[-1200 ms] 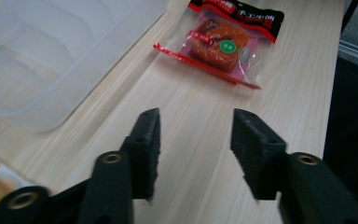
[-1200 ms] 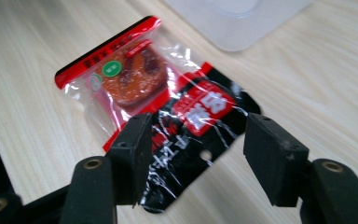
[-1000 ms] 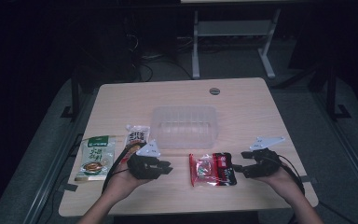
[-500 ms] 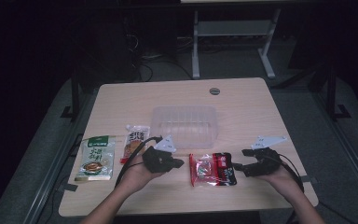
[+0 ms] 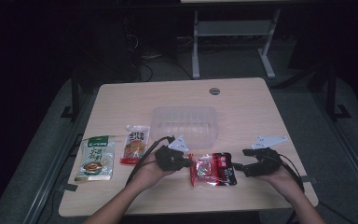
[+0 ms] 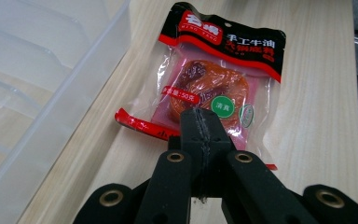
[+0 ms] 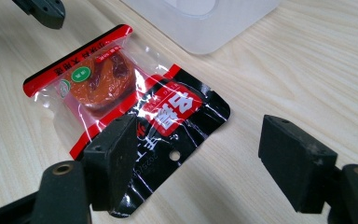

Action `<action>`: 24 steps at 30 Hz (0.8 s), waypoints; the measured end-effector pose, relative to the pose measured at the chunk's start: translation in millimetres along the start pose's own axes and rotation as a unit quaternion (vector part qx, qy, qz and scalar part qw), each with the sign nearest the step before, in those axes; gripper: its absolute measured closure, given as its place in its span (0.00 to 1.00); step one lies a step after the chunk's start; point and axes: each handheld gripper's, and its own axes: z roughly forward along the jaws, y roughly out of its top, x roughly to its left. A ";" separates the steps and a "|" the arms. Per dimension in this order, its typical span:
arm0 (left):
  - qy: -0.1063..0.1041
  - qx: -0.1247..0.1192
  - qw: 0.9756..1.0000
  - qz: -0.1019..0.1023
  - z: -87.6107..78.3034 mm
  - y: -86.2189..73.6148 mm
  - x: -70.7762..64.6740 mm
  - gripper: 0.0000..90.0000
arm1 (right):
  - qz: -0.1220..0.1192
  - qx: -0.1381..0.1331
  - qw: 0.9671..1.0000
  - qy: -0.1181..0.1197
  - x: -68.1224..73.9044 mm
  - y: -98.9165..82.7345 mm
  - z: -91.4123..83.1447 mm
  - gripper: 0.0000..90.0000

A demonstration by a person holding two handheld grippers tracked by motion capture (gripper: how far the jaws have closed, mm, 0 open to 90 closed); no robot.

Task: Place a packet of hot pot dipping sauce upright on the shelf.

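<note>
From the high view, I see the red-and-black clear plastic sauce packet [image 5: 213, 169] lying flat on the pale wooden table [image 5: 242, 102], just in front of the clear plastic tub [image 5: 185, 124]. My left gripper [image 5: 185, 162] sits at the packet's left edge, my right gripper [image 5: 240, 167] at its right edge. Left of the tub lie an orange-and-white snack pouch [image 5: 135, 143] and a green-topped pouch [image 5: 94, 157].

In the left gripper view, my jaws are pressed together; whether they pinch the packet's [image 6: 213, 84] near edge I cannot tell. The tub [image 6: 46, 88] stands just beside the packet.

In the right gripper view, my jaws stand wide apart, holding nothing, one over the packet's [image 7: 135, 112] black end.
</note>
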 end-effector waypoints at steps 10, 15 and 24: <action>0.004 0.020 1.000 -0.002 16.5 -6.6 1.9 1.00 | -0.008 0.000 1.000 -0.003 -1.1 -1.5 -0.6 0.31; 0.010 0.030 1.000 0.000 18.3 -8.5 3.9 1.00 | -0.009 0.000 1.000 -0.002 -0.3 -2.1 -1.2 0.31; 0.009 0.007 1.000 0.013 19.2 0.2 -3.4 1.00 | -0.006 -0.001 1.000 -0.003 1.4 -3.7 -2.8 0.31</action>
